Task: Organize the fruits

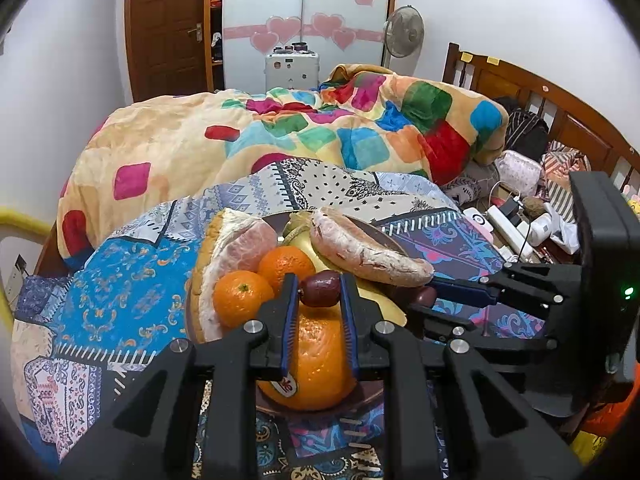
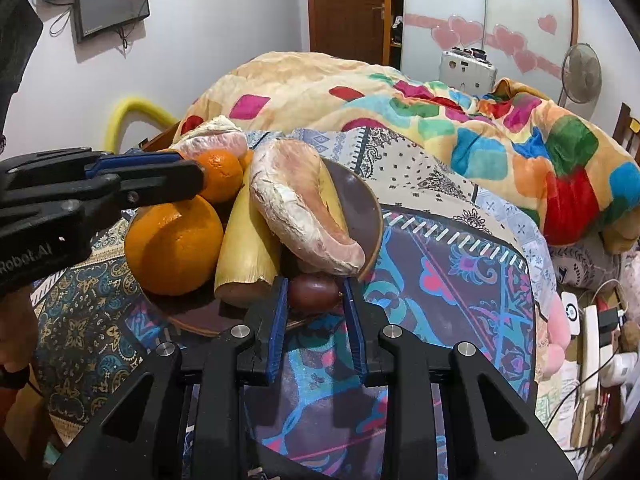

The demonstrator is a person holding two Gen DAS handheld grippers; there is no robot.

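Left wrist view: a round brown wooden plate (image 1: pixel 394 242) on the patterned bedspread (image 1: pixel 132 280) carries a large orange (image 1: pixel 316 364), with pomelo wedges behind. Each gripper's fingers pinch a small dark-red jujube: left gripper (image 1: pixel 319 282) above the orange, right gripper (image 2: pixel 314 285) at the plate's rim.

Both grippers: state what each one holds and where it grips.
Left gripper pinches a dark red fruit by its ends; right gripper likewise holds another dark red fruit.
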